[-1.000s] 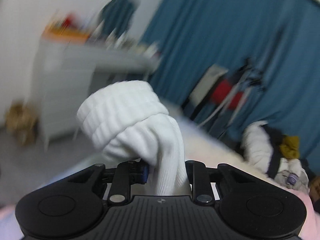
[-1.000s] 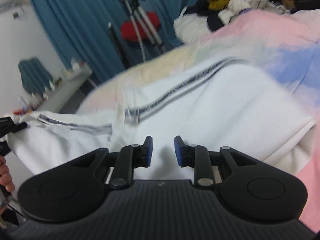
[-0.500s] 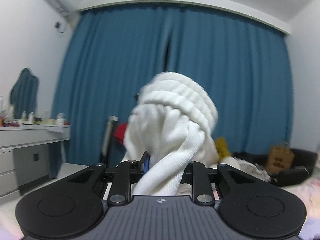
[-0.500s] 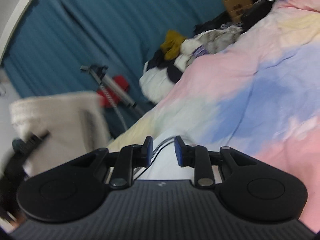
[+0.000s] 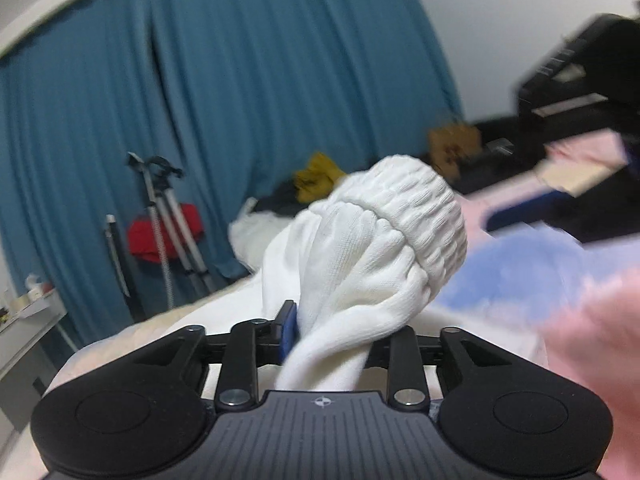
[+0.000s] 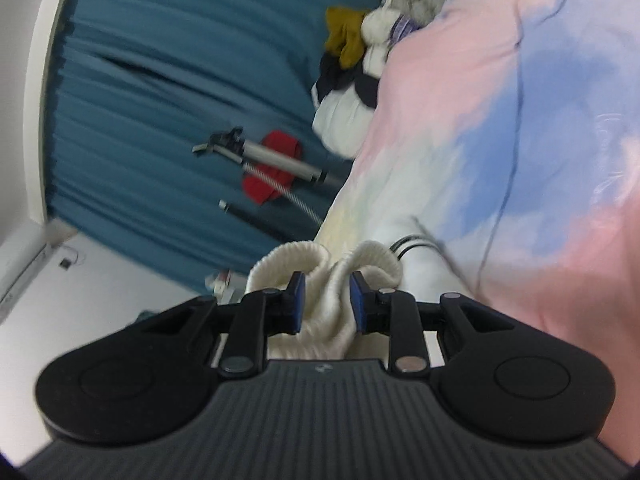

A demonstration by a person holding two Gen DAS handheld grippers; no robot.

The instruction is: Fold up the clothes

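Observation:
A white knit sleeve with a ribbed cuff point(image 5: 404, 216) rises out of my left gripper point(image 5: 336, 330). Its jaws are opening, and the bunched cloth still fills the gap from the blue pad point(image 5: 289, 326) across to the hidden right finger. More of the white garment point(image 5: 224, 304) lies on the bed behind it. In the right wrist view a cream ribbed cuff point(image 6: 320, 260) is pinched between the blue pads of my right gripper point(image 6: 326, 304) and bulges out above them. White cloth with dark stripes point(image 6: 416, 248) lies just beyond that cuff.
A pink, blue and pale yellow bed cover point(image 6: 500, 120) fills the right side. A pile of clothes point(image 6: 360, 52) sits at its far end. A tripod with a red bag point(image 5: 164, 220) stands before the blue curtain point(image 5: 240, 100). A grey dresser point(image 5: 24, 320) is at the left.
The left view swung from the dresser past the curtain towards the bed, with the sleeve still in its jaws. The right view rolled, and a ribbed cuff now sits between its pads.

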